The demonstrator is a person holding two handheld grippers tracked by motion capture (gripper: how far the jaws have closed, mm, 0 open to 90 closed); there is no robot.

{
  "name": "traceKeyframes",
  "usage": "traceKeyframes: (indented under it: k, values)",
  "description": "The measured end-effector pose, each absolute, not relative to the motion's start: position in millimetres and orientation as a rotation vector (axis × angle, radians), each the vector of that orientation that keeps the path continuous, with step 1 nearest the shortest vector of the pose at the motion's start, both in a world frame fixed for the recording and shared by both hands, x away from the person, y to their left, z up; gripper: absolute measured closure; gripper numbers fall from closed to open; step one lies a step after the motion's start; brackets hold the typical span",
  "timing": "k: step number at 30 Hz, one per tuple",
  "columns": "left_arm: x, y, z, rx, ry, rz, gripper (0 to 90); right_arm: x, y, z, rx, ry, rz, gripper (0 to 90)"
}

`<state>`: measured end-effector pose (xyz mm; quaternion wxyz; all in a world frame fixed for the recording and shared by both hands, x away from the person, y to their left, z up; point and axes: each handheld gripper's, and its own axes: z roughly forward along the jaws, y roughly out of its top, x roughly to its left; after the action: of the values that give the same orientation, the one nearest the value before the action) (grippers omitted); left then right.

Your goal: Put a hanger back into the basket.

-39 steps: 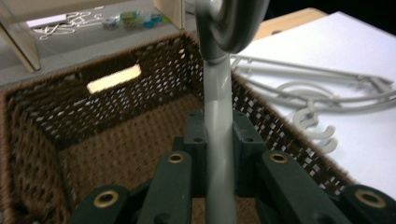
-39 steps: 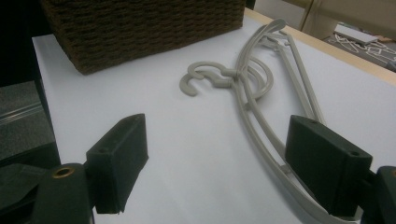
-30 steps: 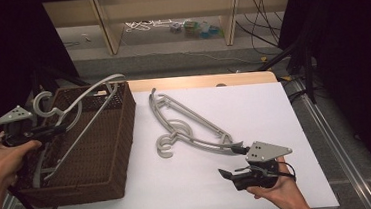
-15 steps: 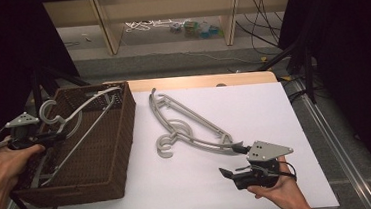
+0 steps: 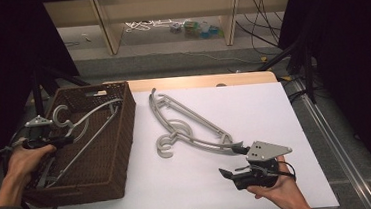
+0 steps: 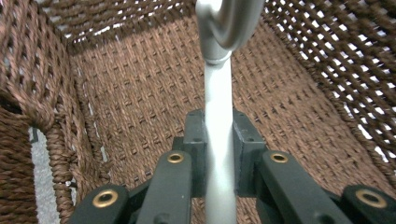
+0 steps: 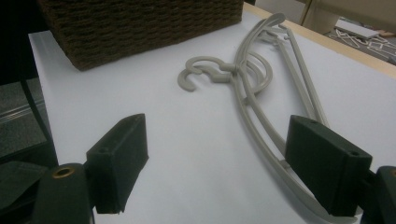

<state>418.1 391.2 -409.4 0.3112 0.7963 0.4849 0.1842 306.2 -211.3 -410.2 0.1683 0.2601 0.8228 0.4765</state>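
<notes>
A grey plastic hanger (image 5: 92, 126) lies slanted inside the brown wicker basket (image 5: 121, 139) at the table's left. My left gripper (image 5: 65, 140) is shut on its neck just below the hook. In the left gripper view the pads clamp the hanger's grey stem (image 6: 218, 84) with the basket's woven wall (image 6: 140, 84) behind. Two more grey hangers (image 5: 190, 129) lie stacked on the white table top (image 5: 254, 109). My right gripper (image 5: 230, 160) rests open at their near end. In the right gripper view the open right gripper (image 7: 224, 163) has one hanger arm (image 7: 254, 116) running in beside its right pad.
The basket's side (image 7: 140, 28) stands left of the loose hangers. Beyond the table's far edge are wooden shelf uprights (image 5: 109, 25) and cables on the floor (image 5: 147, 24). Black tripod legs (image 5: 290, 56) stand at the right rear.
My left hand has sunk with the hanger, bringing it from above the basket's rim down into the basket. The right hand and the two loose hangers have not moved.
</notes>
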Motion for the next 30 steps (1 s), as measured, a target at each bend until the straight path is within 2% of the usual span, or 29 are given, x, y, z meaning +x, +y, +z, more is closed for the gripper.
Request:
traceKeyframes:
  k: [6,12,13,20,22,25,27,28,30]
  values:
    - [418.7,394.9,-417.3,2.075,1.327,0.480,77.4,306.0,-211.4,-410.4,0.741,2.341,1.356,22.3]
    - [421.0,396.2,-421.0,2.023,1.369,0.546,70.8,306.0,-210.6,-410.6,0.735,2.344,1.359,22.1]
    - [424.2,399.7,-423.0,2.049,1.325,0.615,69.2,306.0,-210.3,-410.6,0.738,2.347,1.359,22.0]
    - [422.0,405.8,-423.5,2.039,1.422,0.604,63.7,307.0,-210.5,-411.7,0.736,2.353,1.351,21.7]
    - [420.8,408.4,-424.2,1.994,1.482,0.602,60.2,306.6,-210.5,-411.8,0.739,2.358,1.351,21.8]
    - [419.6,409.6,-420.4,1.939,1.531,0.633,48.5,307.3,-210.5,-411.6,0.737,2.353,1.352,21.7]
    - [420.7,412.5,-417.3,1.955,1.488,0.655,45.0,307.2,-210.6,-411.8,0.739,2.350,1.353,21.8]
    - [415.1,406.7,-410.8,1.866,1.525,0.667,43.0,307.4,-210.7,-411.5,0.740,2.350,1.354,21.7]
    - [409.2,400.7,-401.3,1.807,1.556,0.681,38.6,307.9,-210.5,-411.5,0.740,2.334,1.363,21.7]
